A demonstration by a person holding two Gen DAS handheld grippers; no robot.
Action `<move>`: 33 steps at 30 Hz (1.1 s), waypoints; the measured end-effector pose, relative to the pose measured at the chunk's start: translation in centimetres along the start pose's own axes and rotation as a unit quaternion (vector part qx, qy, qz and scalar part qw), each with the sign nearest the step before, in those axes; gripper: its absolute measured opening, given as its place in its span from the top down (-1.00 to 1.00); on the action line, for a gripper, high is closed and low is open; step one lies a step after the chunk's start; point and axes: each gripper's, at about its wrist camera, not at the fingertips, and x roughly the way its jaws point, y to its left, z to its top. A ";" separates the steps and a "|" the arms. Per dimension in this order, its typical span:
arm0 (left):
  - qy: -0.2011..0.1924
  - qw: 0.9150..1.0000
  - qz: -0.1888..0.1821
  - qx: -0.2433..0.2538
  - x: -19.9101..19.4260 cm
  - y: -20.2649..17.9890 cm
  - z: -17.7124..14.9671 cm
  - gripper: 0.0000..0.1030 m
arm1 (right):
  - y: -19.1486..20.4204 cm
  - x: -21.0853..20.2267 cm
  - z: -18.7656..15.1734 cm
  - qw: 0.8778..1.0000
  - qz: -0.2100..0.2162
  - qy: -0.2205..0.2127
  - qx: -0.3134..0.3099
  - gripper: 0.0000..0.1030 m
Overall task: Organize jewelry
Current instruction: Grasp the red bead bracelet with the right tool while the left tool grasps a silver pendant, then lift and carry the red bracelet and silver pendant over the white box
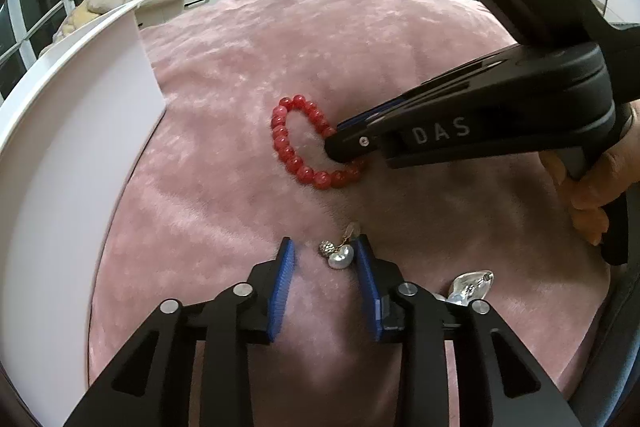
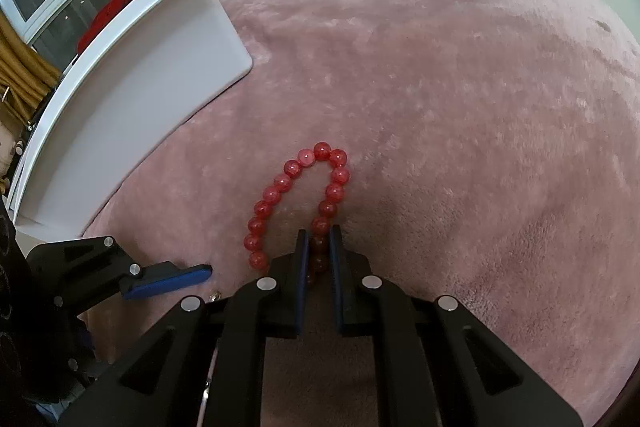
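A red bead bracelet [image 1: 298, 143] lies on the pink plush surface [image 1: 240, 67]. My right gripper [image 2: 319, 247] is shut on the bracelet [image 2: 298, 195] at its near side; it also shows in the left wrist view [image 1: 340, 143] reaching in from the right. My left gripper [image 1: 325, 259] is open, its blue pads straddling a pearl earring [image 1: 339, 254] that lies on the plush next to the right pad. A clear crystal piece [image 1: 470, 287] lies just right of the left gripper, partly hidden.
A white tray [image 1: 72, 115] stands at the left, and it shows in the right wrist view [image 2: 132, 75] too. The left gripper's finger [image 2: 168, 279] is at the lower left there. Windows, a cabinet and bedding lie behind.
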 end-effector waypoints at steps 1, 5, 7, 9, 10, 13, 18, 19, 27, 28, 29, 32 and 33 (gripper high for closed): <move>-0.002 1.000 -0.005 0.000 -0.1 0.0 0.0 0.32 | 0.0 0.0 0.0 1.000 0.001 0.000 0.001 0.79; 0.005 1.000 -0.003 -0.003 0.2 0.2 -0.1 0.48 | -0.3 0.2 0.0 1.000 0.003 0.004 0.002 0.79; 0.002 1.000 -0.006 -0.008 0.1 0.3 0.0 0.59 | -0.4 0.4 0.1 1.000 0.002 0.004 -0.001 0.79; 0.001 1.000 -0.005 -0.006 -0.1 0.2 -0.1 0.60 | -0.3 0.4 0.1 1.000 0.002 0.003 -0.002 0.79; 0.000 1.000 -0.005 -0.005 -0.1 0.2 -0.1 0.60 | -0.2 0.3 0.1 1.000 0.002 0.003 -0.003 0.79; -0.001 1.000 -0.008 -0.010 -0.4 0.4 -0.3 0.60 | -0.3 0.1 0.1 1.000 0.005 0.002 0.000 0.80; -0.001 1.000 -0.009 -0.019 -1.5 0.8 -0.5 0.60 | -1.2 -0.3 0.1 1.000 0.021 -0.002 0.021 0.80; -0.002 1.000 -0.010 -0.024 -1.9 1.1 -0.6 0.60 | -1.4 -0.4 0.1 0.999 0.023 -0.003 0.026 0.80; -0.033 0.998 -0.014 -0.054 -5.1 3.4 -0.9 0.59 | -2.2 -3.9 0.2 0.997 0.033 -0.042 0.061 0.80; -0.036 0.998 -0.016 -0.058 -5.6 3.7 -0.9 0.59 | -2.2 -4.5 0.2 0.996 0.036 -0.050 0.064 0.80; -0.039 0.997 -0.014 -0.060 -6.0 3.9 -1.0 0.59 | -2.2 -4.8 0.2 0.996 0.037 -0.055 0.064 0.80; -0.048 0.996 -0.010 -0.068 -7.1 4.7 -0.9 0.59 | -2.0 -6.2 0.1 0.995 0.037 -0.076 0.060 0.80; -0.051 0.996 -0.008 -0.071 -7.6 4.9 -0.9 0.59 | -1.8 -6.7 0.1 0.994 0.037 -0.082 0.057 0.80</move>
